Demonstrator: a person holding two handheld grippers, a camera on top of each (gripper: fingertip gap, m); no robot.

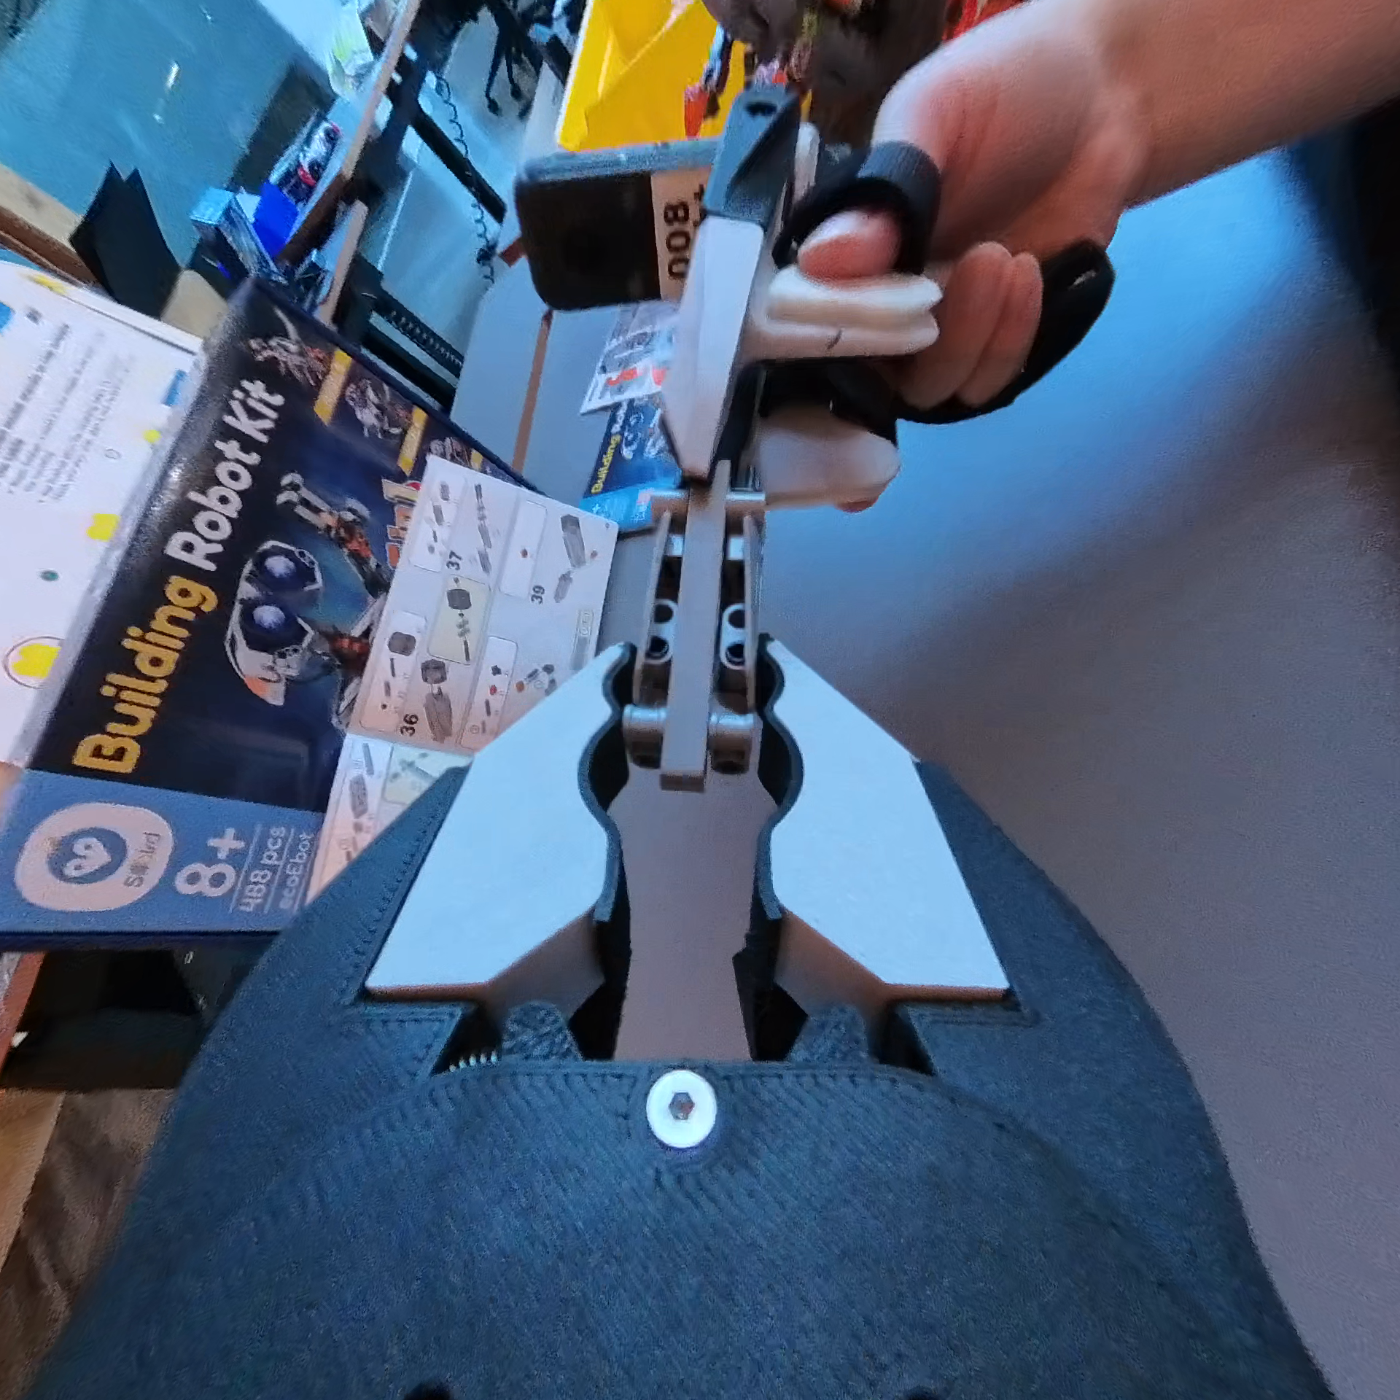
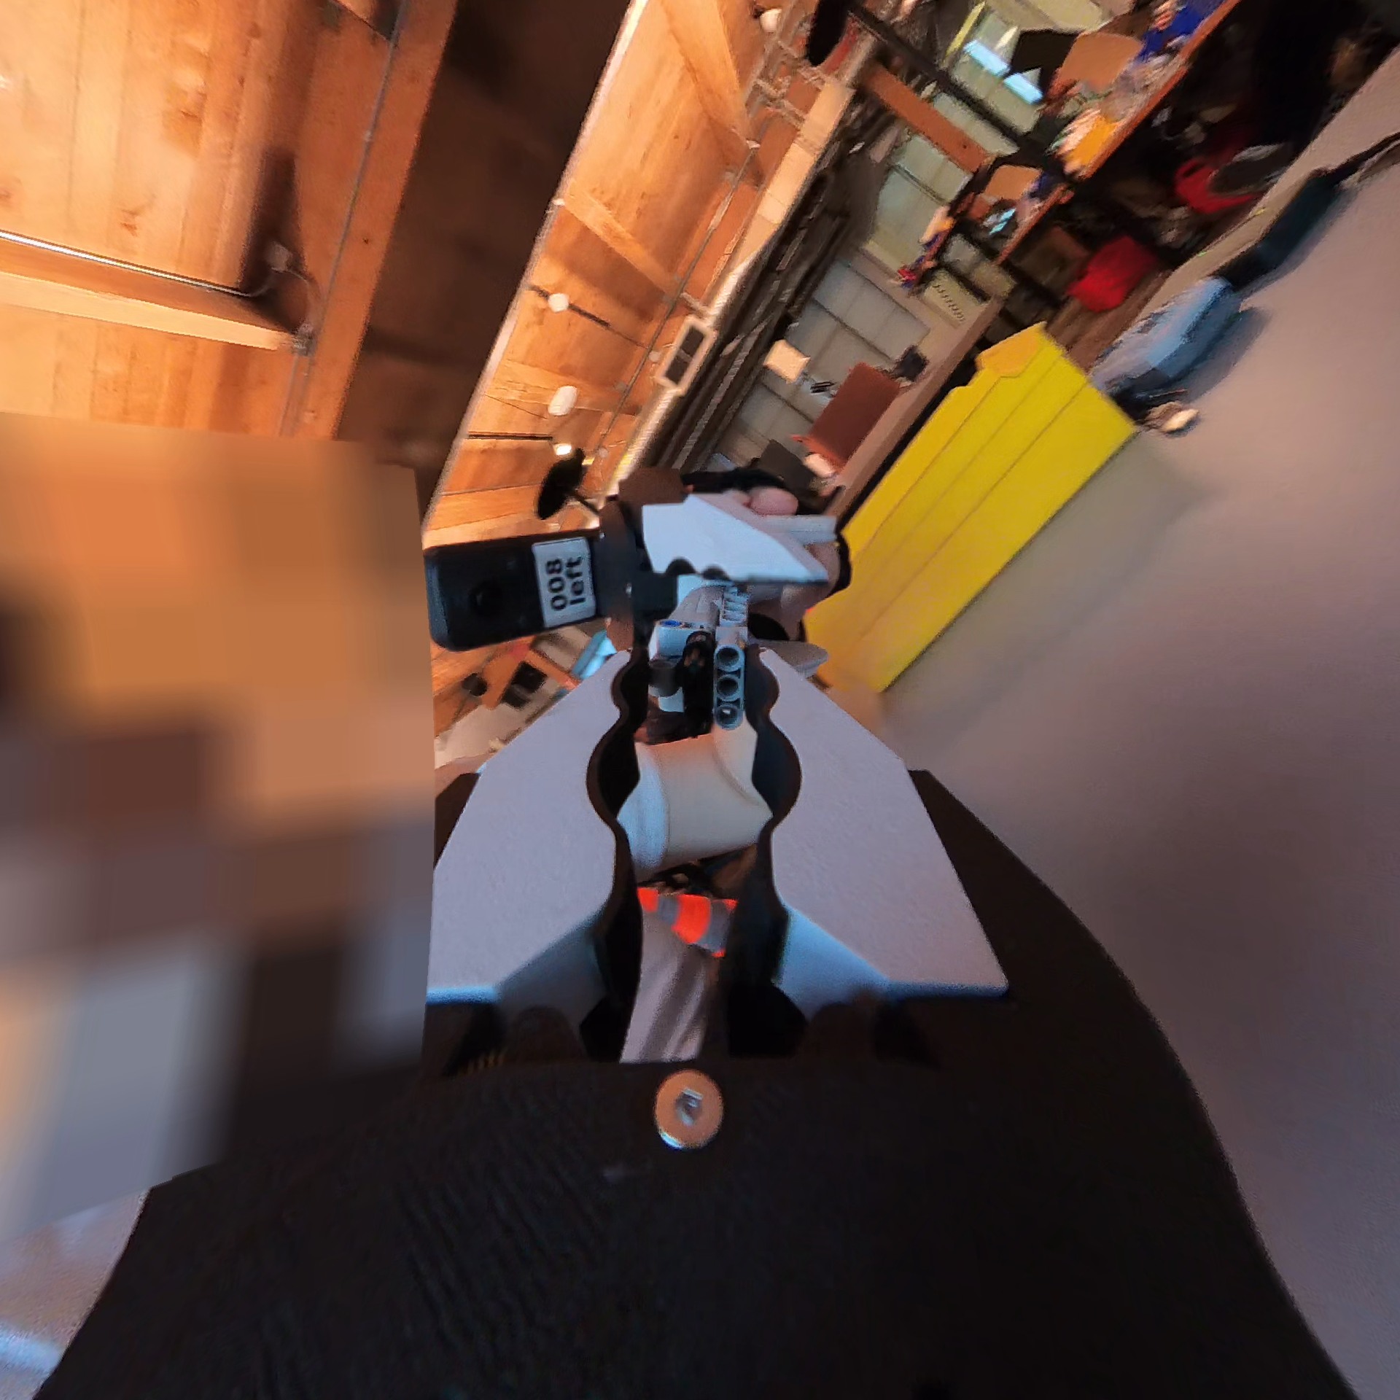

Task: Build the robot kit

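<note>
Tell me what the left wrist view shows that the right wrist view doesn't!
Only the left wrist view shows the dark blue kit box, the instruction sheets leaning on it, and the person's hand working the right gripper.

Only the right wrist view shows the wooden ceiling and the left gripper from the front.

Both show the grey brick assembly, clamped at opposite ends by both grippers' jaws, and something big and yellow.

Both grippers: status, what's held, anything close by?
Left gripper shut on grey brick assembly. Right gripper shut on its far end, held by a hand. Kit box and instruction sheet lie left, apart from it.
</note>
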